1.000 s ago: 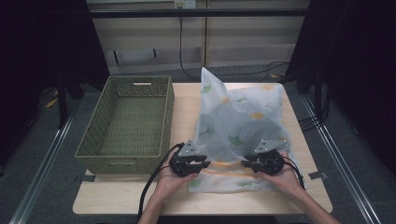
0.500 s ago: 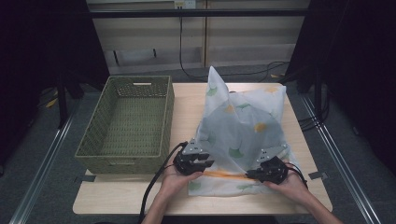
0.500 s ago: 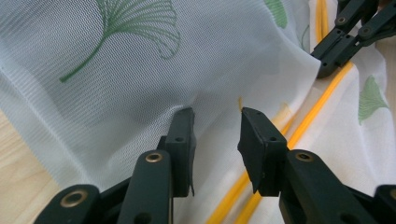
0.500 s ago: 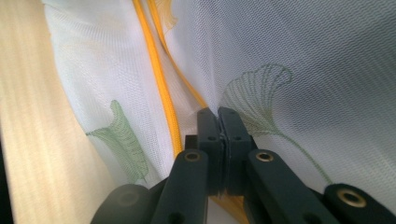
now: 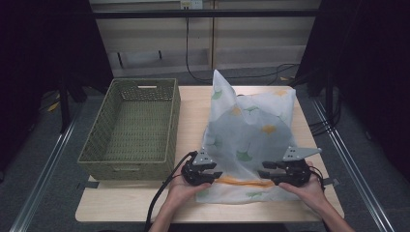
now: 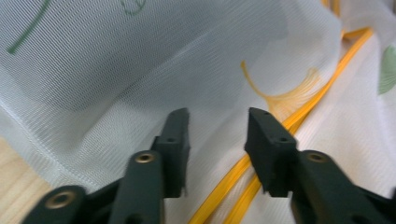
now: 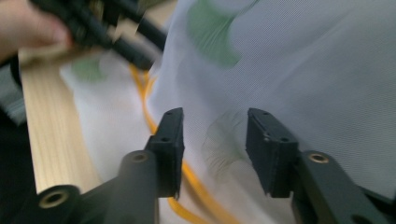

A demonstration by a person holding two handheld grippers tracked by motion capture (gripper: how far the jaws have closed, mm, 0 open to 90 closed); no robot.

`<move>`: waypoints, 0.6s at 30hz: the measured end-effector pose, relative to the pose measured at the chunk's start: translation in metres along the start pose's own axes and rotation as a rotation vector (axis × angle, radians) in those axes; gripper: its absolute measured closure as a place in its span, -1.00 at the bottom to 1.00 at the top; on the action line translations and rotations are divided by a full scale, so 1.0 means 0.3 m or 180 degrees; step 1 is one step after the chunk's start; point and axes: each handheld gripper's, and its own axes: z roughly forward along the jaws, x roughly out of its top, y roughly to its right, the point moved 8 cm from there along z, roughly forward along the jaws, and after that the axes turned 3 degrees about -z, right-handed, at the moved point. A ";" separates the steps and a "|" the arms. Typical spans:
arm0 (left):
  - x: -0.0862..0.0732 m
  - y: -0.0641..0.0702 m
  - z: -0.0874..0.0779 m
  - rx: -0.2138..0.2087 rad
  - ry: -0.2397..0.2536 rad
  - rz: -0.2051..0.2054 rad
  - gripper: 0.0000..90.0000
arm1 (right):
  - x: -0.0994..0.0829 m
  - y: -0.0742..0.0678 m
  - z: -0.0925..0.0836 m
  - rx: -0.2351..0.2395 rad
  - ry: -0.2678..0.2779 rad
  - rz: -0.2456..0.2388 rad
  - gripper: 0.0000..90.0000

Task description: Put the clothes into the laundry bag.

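Lying rumpled — white mesh bag (image 5: 251, 140), orange zip | both grippers' jaws parted, holding nothing

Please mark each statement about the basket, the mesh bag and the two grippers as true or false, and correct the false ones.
1. The basket stands left of the mesh bag on the table. True.
2. The bag lies inside the basket. False: it lies on the table beside the basket.
3. The left gripper is open, its jaws apart over the mesh. True.
4. The right gripper is shut on the bag. False: its jaws stand apart with mesh showing between them.
5. The bag has a blue zipper. False: an orange strip runs across its near end, between the grippers.
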 end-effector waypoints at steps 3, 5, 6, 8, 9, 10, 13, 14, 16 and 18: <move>0.017 0.012 -0.027 0.0027 0.0238 -0.0039 0.02 | 0.026 0.025 -0.043 -0.0186 0.0266 0.0124 0.13; 0.026 0.019 -0.052 0.0063 0.0383 -0.0074 -0.15 | 0.034 0.037 -0.067 -0.0273 0.0379 0.0183 0.05; 0.028 0.023 -0.066 0.0090 0.0439 -0.0079 -0.24 | 0.035 0.042 -0.078 -0.0332 0.0410 0.0221 0.01; 0.032 0.032 -0.089 0.0092 0.0537 -0.0007 -0.28 | 0.039 0.047 -0.101 -0.0406 0.0497 0.0257 -0.04; 0.036 0.037 -0.106 0.0096 0.0613 -0.0020 -0.33 | 0.039 0.049 -0.109 -0.0446 0.0519 0.0278 -0.07; 0.037 0.037 -0.120 0.0131 0.0647 -0.0036 -0.37 | 0.040 0.052 -0.121 -0.0497 0.0563 0.0314 -0.10; 0.039 0.036 -0.146 0.0167 0.0726 -0.0045 -0.47 | 0.034 0.057 -0.154 -0.0672 0.0627 0.0350 -0.17; 0.038 0.032 -0.176 0.0231 0.0791 -0.0116 -0.48 | 0.028 0.053 -0.166 -0.0678 0.0654 0.0386 -0.20; 0.038 0.030 -0.205 0.0268 0.0899 -0.0199 -0.48 | 0.013 0.047 -0.184 -0.0720 0.0664 0.0418 -0.23; 0.030 0.027 -0.237 0.0360 0.0951 -0.0239 -0.49 | -0.002 0.036 -0.208 -0.0741 0.0690 0.0439 -0.25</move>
